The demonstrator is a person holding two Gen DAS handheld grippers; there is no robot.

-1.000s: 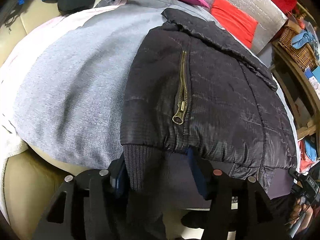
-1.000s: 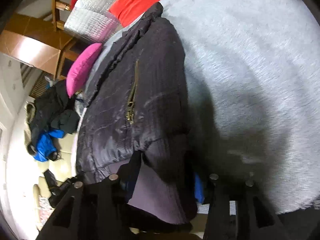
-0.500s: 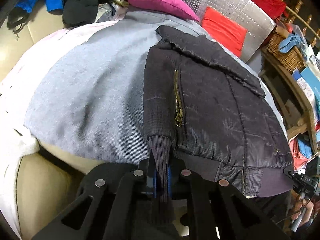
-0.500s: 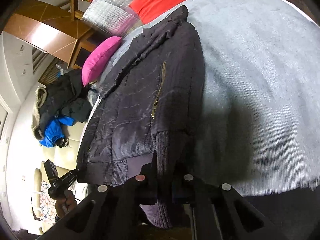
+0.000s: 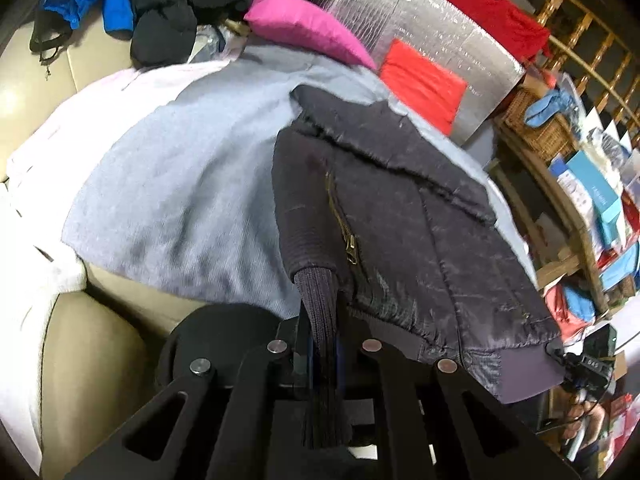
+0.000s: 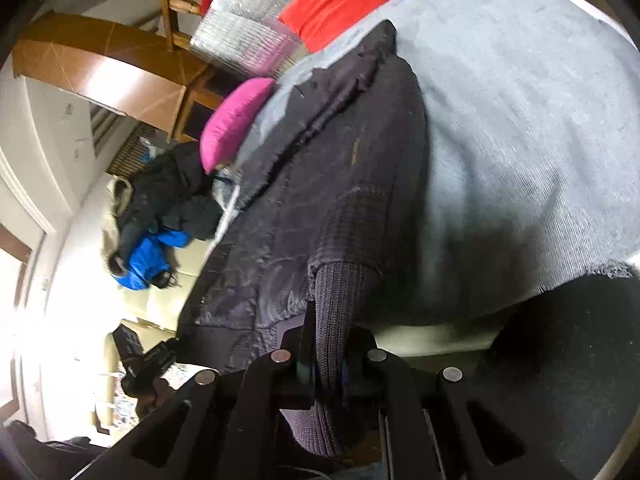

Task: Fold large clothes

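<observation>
A dark quilted jacket (image 5: 400,220) with a brass pocket zip (image 5: 348,240) lies collar away from me on a grey cloth (image 5: 180,200). In the left wrist view, my left gripper (image 5: 324,348) is shut on a ribbed knit cuff (image 5: 320,304) at the jacket's near left corner, and the cuff hangs down between the fingers. In the right wrist view the same jacket (image 6: 320,200) appears. There my right gripper (image 6: 326,364) is shut on another ribbed knit cuff (image 6: 340,292) at the near edge. Both cuffs are raised off the cloth.
The grey cloth (image 6: 520,140) covers a beige sofa (image 5: 80,360). At the back lie a pink cushion (image 5: 304,28), a red cushion (image 5: 424,80), a silver foil mat (image 5: 420,28) and a heap of dark and blue clothes (image 5: 160,8). Cluttered wooden shelves (image 5: 580,184) stand on the right.
Both grippers went from open around the jacket's ribbed edge to shut on the cuffs. They then rose and drew back, lifting the jacket's near edge.
</observation>
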